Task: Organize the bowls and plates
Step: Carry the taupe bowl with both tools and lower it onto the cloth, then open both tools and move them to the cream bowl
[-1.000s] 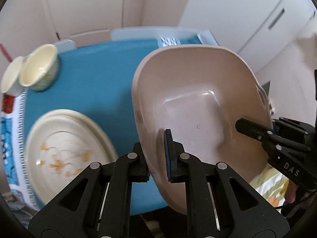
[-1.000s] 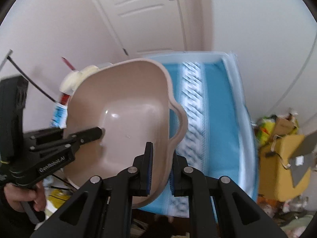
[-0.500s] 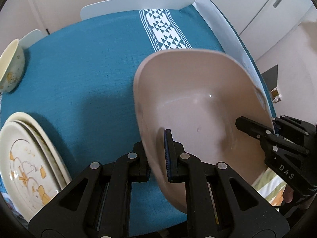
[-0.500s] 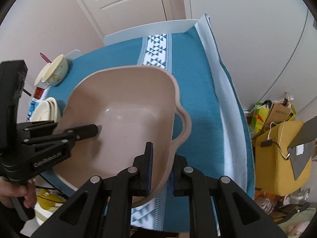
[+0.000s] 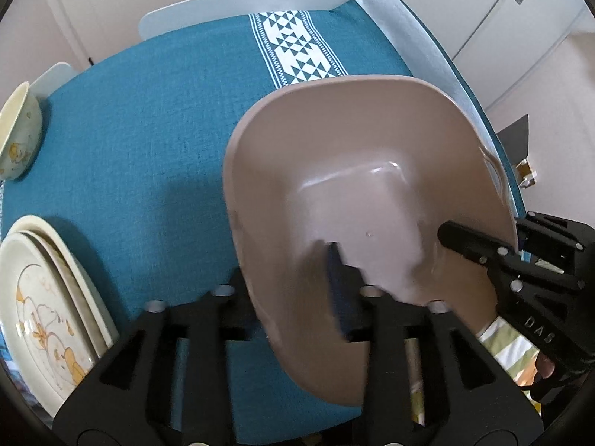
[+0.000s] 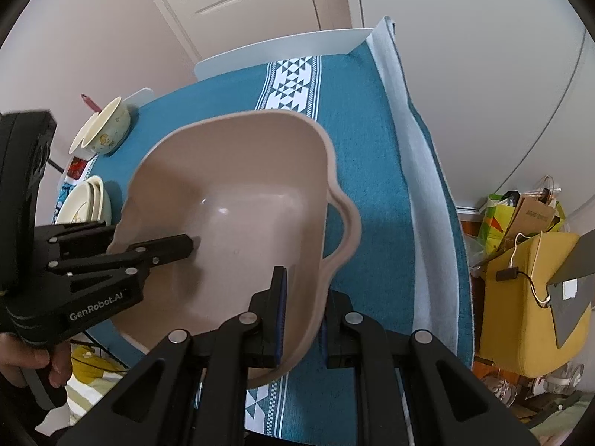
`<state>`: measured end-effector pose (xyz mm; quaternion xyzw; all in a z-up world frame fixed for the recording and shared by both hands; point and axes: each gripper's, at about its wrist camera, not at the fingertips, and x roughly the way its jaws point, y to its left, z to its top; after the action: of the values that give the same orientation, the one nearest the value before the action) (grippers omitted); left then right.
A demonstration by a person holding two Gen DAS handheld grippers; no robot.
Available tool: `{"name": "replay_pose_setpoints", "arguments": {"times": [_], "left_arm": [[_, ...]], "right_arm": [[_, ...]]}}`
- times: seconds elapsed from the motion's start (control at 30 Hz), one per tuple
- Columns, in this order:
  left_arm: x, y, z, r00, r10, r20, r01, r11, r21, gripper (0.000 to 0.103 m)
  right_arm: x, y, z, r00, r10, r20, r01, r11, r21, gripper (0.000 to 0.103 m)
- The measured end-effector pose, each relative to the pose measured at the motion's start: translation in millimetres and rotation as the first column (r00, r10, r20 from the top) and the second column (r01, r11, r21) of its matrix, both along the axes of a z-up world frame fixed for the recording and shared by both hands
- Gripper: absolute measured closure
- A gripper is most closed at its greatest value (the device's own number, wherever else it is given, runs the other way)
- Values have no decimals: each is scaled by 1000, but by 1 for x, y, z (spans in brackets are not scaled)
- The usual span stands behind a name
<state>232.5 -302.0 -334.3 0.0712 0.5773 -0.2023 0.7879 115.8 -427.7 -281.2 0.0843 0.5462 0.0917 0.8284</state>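
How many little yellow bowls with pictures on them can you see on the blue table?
1 for sure: a small cream bowl at the far left end of the blue tablecloth, beyond the stack of plates. A pale rim beside it may be a second, mostly hidden.

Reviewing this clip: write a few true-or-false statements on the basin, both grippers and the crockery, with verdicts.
1. The beige basin is empty. True.
2. The right gripper clamps the basin's rim. True.
3. The left gripper is clamped tight on the rim. False: its jaws have just been opening, the rim between them.
4. The plates lie inside the basin. False: they are stacked on the blue tablecloth.
5. A cream bowl stands beyond the plates. True.
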Motion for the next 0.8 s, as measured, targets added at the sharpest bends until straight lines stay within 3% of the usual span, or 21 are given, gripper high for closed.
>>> {"name": "replay_pose_setpoints", "arguments": {"times": [0.07, 0.13, 0.2, 0.33, 0.43, 0.57, 0.63, 0.67, 0.7, 0.77, 0.8], "left_arm": [[-2, -2, 2, 1000, 0, 18, 0, 1000, 0, 43], [-2, -2, 4, 1000, -1, 25, 1, 1000, -2, 43], [0, 0, 9, 1000, 2, 29, -2, 1000, -6, 43], [-5, 8, 28, 999, 9, 51, -8, 1000, -10, 43], [-15, 21, 59, 996, 22, 82, -19, 999, -37, 43], [-32, 48, 116, 980, 61, 188, -52, 997, -56, 43], [-35, 63, 140, 966, 96, 241, -84, 995, -60, 40], [-37, 75, 155, 953, 122, 278, -110, 992, -58, 32], [-38, 84, 164, 943, 140, 302, -130, 990, -56, 17], [-40, 106, 185, 907, 188, 376, -182, 982, -52, 0], [-40, 116, 192, 888, 206, 412, -203, 978, -52, 0]], "right_arm": [[0, 2, -2, 1000, 9, -4, -9, 1000, -9, 89], [-1, 3, -3, 1000, 21, -1, -21, 1000, -18, 80], [-2, 3, -1, 999, 31, 8, -31, 999, -24, 59], [-11, -2, 11, 999, 26, 37, -25, 999, -20, 58], [-19, 0, 37, 997, 28, 78, -25, 999, -41, 58], [-29, 14, 92, 982, 54, 179, -51, 998, -21, 57], [-28, 26, 117, 969, 81, 234, -82, 997, -6, 42], [-26, 35, 128, 961, 102, 258, -105, 994, 0, 25], [-23, 44, 137, 953, 127, 277, -132, 991, 1, 15], [-17, 66, 154, 930, 174, 323, -185, 983, 3, 14], [-14, 75, 160, 920, 187, 344, -201, 980, 6, 13]]}}
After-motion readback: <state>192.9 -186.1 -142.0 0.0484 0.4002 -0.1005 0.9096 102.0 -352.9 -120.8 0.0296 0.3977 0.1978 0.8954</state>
